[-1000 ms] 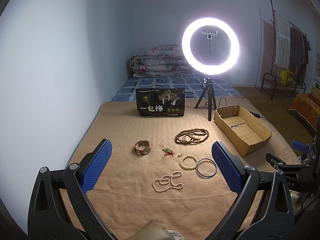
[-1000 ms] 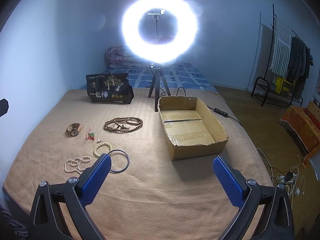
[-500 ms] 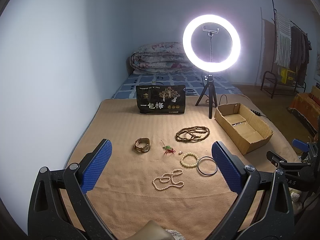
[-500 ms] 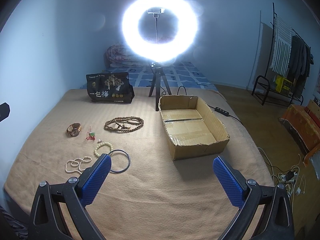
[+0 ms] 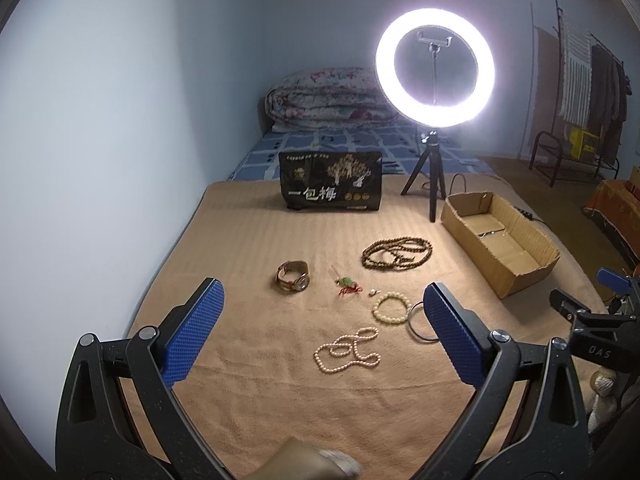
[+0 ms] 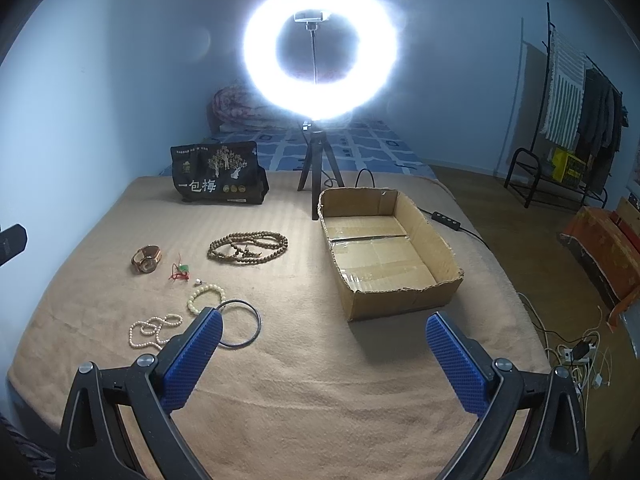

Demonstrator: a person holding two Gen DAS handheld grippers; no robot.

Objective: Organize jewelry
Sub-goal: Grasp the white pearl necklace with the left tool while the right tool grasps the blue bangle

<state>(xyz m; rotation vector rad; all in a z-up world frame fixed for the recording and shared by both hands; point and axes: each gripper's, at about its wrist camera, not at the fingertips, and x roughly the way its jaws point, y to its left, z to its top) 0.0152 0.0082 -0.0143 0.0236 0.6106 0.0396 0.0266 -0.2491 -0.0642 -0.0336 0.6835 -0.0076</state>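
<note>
Six loose pieces lie on my tan blanket [image 5: 248,392] beside the empty cardboard box [image 6: 444,272]; both left gripper [image 5: 320,332] and right gripper [image 6: 324,356] gape, holding nothing. I judge the limp white pearl strand [image 5: 347,350] slippery (pinch bunched loops).

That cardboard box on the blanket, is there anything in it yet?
Empty. The right wrist view shows the cardboard box with only its bare taped floor; the jewelry, such as the wooden bead necklace, lies outside on the blanket.
</note>
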